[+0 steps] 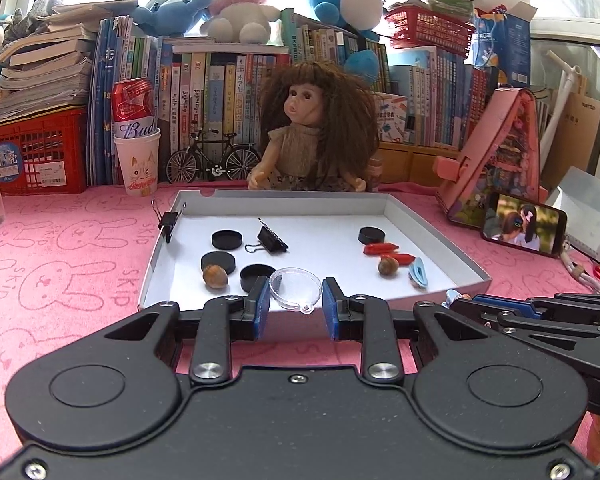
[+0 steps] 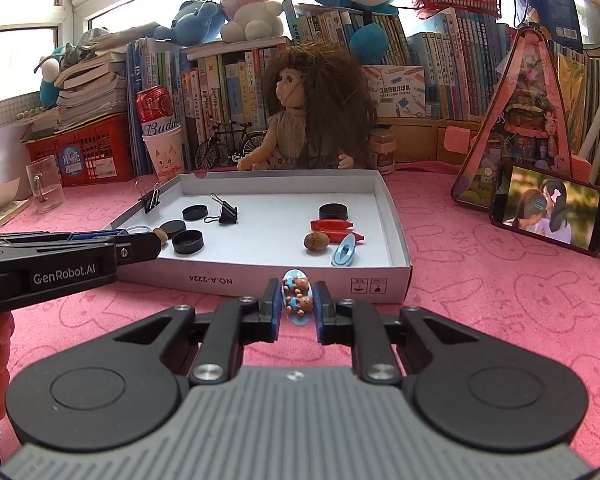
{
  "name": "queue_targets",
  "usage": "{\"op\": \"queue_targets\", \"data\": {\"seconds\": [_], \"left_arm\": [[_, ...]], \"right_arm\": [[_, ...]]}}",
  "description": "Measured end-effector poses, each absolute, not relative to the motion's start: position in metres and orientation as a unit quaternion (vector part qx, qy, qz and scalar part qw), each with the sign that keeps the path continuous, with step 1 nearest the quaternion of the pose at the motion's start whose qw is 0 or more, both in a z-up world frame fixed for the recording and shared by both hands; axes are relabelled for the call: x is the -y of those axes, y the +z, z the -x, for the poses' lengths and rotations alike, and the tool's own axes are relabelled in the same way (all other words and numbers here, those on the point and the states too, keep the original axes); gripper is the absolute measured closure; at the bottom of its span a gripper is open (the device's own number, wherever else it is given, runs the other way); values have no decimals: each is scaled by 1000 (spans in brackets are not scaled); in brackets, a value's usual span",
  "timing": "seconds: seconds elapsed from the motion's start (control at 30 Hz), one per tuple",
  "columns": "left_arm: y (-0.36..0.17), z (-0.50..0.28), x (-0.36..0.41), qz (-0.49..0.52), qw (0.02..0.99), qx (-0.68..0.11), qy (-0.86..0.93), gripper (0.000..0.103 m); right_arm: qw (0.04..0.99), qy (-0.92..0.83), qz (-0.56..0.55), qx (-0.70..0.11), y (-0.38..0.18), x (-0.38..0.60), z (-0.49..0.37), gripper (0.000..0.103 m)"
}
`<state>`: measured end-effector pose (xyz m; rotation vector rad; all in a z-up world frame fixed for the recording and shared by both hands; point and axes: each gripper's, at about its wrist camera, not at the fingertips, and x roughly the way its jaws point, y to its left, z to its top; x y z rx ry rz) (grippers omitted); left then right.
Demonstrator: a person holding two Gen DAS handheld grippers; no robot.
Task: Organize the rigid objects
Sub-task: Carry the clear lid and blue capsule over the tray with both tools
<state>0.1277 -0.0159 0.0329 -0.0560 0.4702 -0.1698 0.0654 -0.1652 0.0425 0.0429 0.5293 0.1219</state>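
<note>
A white shallow box [image 1: 436, 232] [image 2: 396, 236] lies on the pink cloth. It holds black round caps [image 1: 227, 239], a black binder clip [image 1: 273, 240], two nuts [image 1: 215, 276], red clips [image 1: 382, 249] and a blue hair clip [image 1: 418, 273]. My left gripper [image 1: 296, 300] is shut on a clear plastic half-shell [image 1: 295, 285] over the box's near edge. My right gripper [image 2: 297, 302] is shut on a blue hair clip with small brown bears [image 2: 297, 294], just in front of the box's near wall. The left gripper also shows in the right wrist view [image 2: 138, 246].
A doll [image 1: 316, 132] sits behind the box. A paper cup with a red can [image 1: 137, 160], a model bicycle [image 1: 214, 158], a red crate [image 1: 36, 152] and books line the back. A pink toy house [image 2: 528, 120] and a phone [image 2: 550, 208] stand right. A glass [image 2: 46, 184] stands left.
</note>
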Motion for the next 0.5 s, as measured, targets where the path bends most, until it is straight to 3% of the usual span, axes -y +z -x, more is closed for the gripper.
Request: {"op": "queue_targets", "data": {"seconds": [0.5], "left_arm": [[26,-192,17,59,960,-262,-84,77]], "right_arm": [[956,74,-75,-274,44,169,-124,82]]}}
